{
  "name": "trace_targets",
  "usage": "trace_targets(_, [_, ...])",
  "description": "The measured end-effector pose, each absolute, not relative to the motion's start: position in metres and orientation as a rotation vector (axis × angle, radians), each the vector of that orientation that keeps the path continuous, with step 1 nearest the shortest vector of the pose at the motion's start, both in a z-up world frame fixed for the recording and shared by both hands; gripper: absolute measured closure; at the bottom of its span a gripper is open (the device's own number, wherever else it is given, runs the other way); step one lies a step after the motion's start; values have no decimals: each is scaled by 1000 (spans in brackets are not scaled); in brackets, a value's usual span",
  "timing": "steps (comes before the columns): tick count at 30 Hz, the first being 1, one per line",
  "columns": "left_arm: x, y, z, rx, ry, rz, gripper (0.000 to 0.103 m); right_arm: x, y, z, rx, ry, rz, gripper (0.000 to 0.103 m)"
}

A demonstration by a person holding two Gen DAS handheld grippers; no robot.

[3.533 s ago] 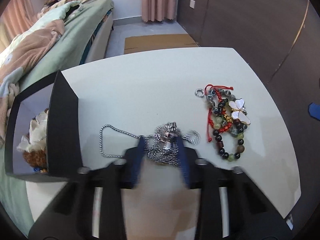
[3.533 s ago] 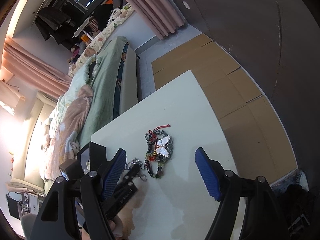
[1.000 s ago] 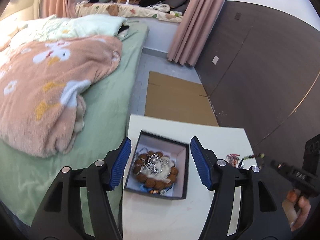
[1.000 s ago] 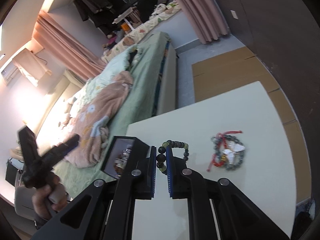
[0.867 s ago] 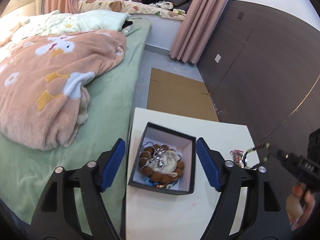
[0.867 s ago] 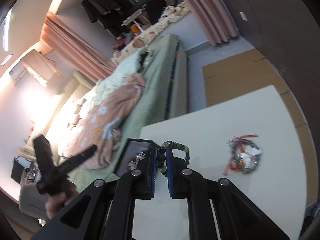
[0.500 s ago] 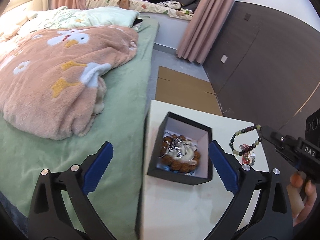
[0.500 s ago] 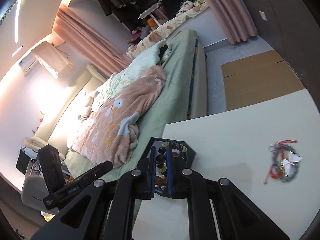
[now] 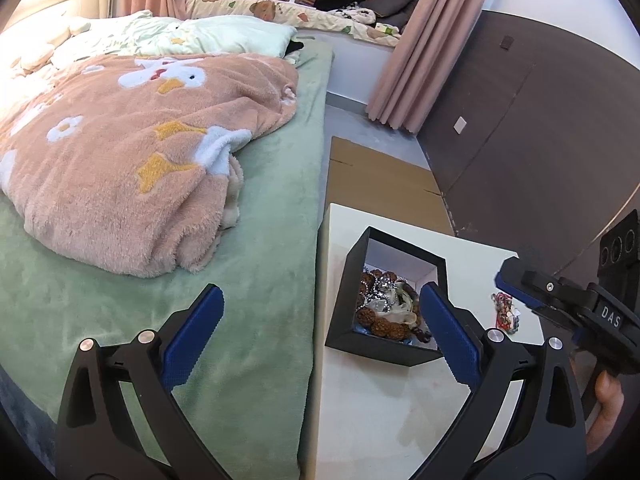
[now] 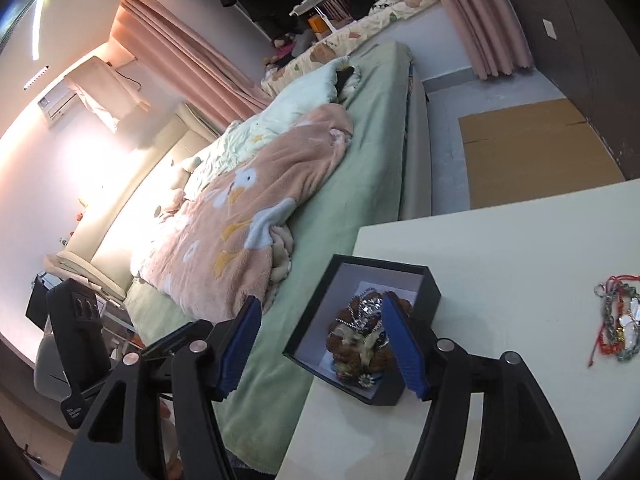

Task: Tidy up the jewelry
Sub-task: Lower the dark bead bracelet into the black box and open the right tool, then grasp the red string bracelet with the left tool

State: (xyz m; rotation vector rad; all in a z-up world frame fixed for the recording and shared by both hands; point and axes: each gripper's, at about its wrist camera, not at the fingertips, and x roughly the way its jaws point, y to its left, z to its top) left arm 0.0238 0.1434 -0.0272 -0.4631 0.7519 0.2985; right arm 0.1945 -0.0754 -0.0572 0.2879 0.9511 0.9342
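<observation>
A black jewelry box [image 9: 400, 354] with a white lining stands at the left edge of the white table [image 9: 380, 420]. It holds brown bead bracelets and a silver chain [image 10: 362, 312]. A small pile of bracelets [image 10: 618, 332] with a red cord and a white butterfly charm lies on the table to the right; it also shows in the left wrist view [image 9: 506, 312]. My left gripper [image 9: 320, 332] is open and empty, above the table's left edge. My right gripper [image 10: 322, 344] is open and empty above the box.
A bed with a green sheet [image 9: 248, 280] and a peach fleece blanket [image 9: 120, 160] lies directly left of the table. Flat cardboard [image 10: 532, 148] lies on the floor beyond the table. A dark wall panel [image 9: 520, 140] stands to the right.
My right gripper has opened over the box and the dark beaded bracelet it held is gone from its fingers. My left gripper has opened wider and drifted left.
</observation>
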Motion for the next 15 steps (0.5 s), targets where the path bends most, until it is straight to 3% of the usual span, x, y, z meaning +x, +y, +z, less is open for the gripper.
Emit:
trace_targets(3, [25, 137, -26, -455, 745, 289, 5, 199, -92, -56, 271, 954, 876, 39])
trace_targets(11, [39, 113, -17, -430, 718, 255, 5, 208, -145, -56, 248, 969, 768, 20])
trace_targets(15, [50, 97, -12, -411, 716, 229, 5, 215, -178, -59, 281, 984, 721, 17])
